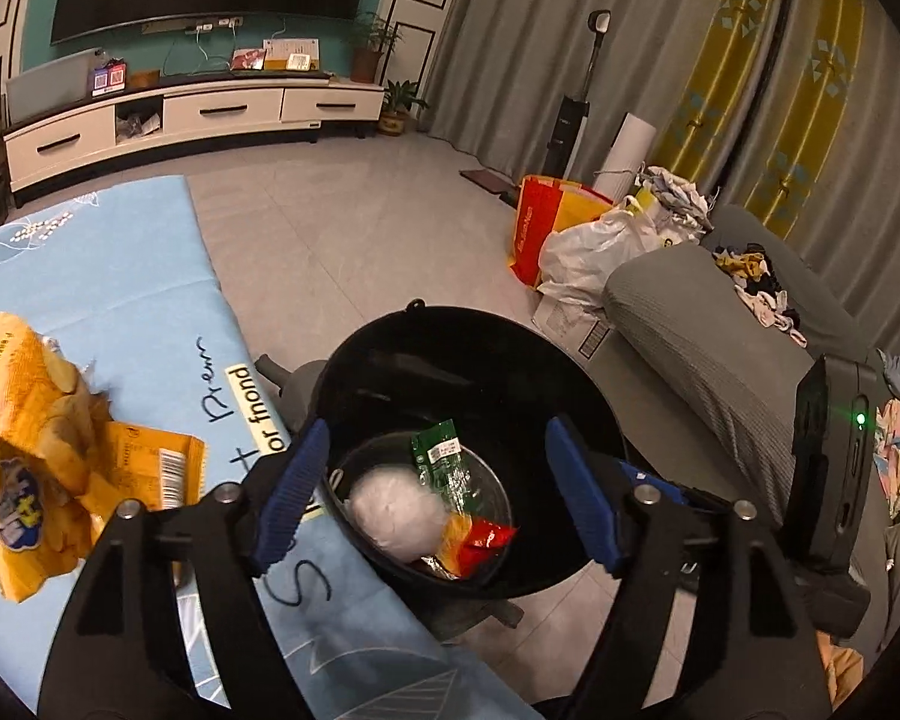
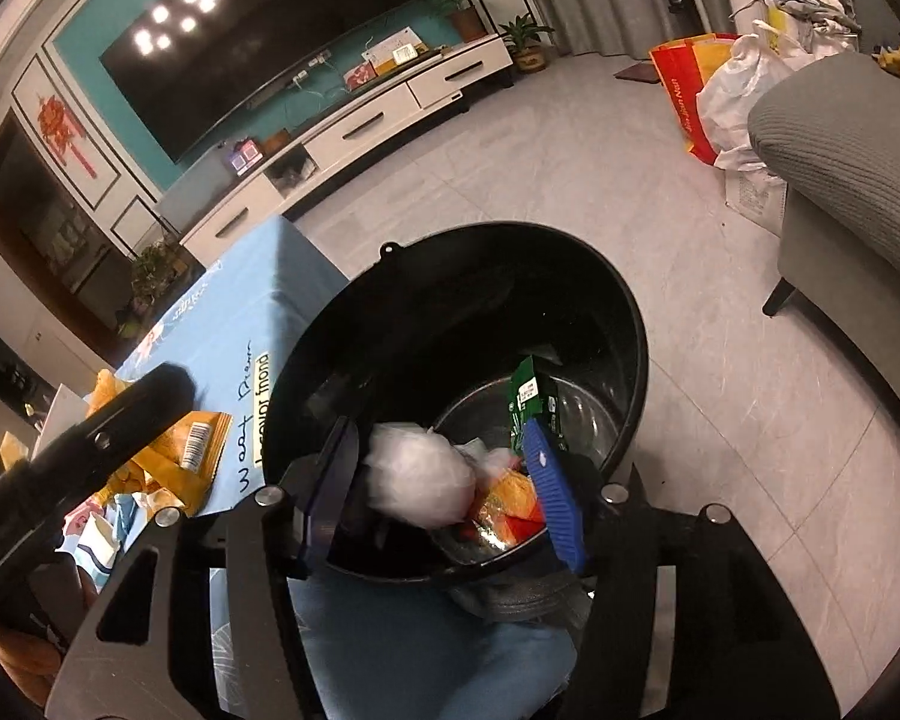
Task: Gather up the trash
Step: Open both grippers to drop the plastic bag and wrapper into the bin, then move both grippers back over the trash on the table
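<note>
A black trash bin [image 1: 390,336] [image 2: 630,312] stands on the floor beside the blue-clothed table. In it lie a white crumpled wad [image 1: 393,510] [image 2: 417,480], a green wrapper [image 1: 441,459] [image 2: 531,396] and a red-orange wrapper [image 1: 480,540] [image 2: 510,504]. My left gripper [image 1: 438,492] is open and empty above the bin. My right gripper [image 2: 444,480] is open above the bin, the white wad showing between its fingers; I cannot tell if it touches them. Orange snack bags [image 1: 48,438] [image 2: 192,456] lie on the table.
The blue tablecloth [image 1: 120,276] [image 2: 228,324] covers the table left of the bin. A grey sofa [image 1: 720,360] [image 2: 858,180] stands at the right, with bags [image 1: 582,240] behind it. A white TV cabinet [image 1: 180,114] lines the far wall. Small cartons [image 2: 99,528] lie at the table's near left.
</note>
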The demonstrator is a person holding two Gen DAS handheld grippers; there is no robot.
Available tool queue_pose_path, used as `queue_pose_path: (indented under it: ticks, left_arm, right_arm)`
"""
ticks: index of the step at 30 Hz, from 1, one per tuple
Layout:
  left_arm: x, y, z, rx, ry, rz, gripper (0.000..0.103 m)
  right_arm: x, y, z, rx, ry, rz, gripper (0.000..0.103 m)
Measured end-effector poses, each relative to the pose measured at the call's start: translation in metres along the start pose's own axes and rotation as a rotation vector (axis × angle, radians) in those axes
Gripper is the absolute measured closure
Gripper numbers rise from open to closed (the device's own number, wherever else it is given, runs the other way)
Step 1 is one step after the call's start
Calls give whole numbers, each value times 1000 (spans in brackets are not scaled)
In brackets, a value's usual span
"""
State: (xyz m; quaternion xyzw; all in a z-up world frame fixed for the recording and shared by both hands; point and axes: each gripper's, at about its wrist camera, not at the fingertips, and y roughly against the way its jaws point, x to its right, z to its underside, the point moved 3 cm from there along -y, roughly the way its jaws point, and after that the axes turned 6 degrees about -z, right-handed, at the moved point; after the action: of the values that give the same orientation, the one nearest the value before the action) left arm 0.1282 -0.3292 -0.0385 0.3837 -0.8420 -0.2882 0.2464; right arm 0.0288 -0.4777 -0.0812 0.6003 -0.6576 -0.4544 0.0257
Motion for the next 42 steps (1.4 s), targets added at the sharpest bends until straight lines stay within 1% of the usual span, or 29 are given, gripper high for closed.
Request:
queue_pose_path:
  ticks: [1,6,11,15,17,21,27,30,33,36,42]
  left_arm:
    - [-3,4,2,2,2,-4,23]
    - [-22,36,21,3,33,-13,19]
    - [-36,76,49,16,48,-28,16]
    - [-52,112,70,38,44,-74,15]
    - [-65,131,81,47,64,-98,14]
    - [-99,169,105,73,140,-143,14]
    - [-158,223,142,115,256,-279,12]
    - [-179,238,157,122,319,-324,12]
    - [-185,252,171,147,341,-353,12]
    - [-190,263,185,165,358,-360,12]
    - [-206,267,201,172,415,-342,12]
  right_arm:
    - [0,4,1,4,-6,-2,46]
    - [2,16,8,-1,-27,-12,43]
    - [-15,24,19,-30,-6,-22,43]
    - [-38,27,28,-56,36,-47,42]
    - [-54,27,35,-70,64,-62,42]
    - [-82,28,45,-97,128,-85,42]
    - [-123,26,61,-138,227,-102,41]
    - [-142,23,69,-159,270,-106,41]
    - [-158,19,76,-181,311,-103,41]
    - [-173,15,82,-199,354,-89,41]
    - [-201,10,90,-208,408,-77,41]
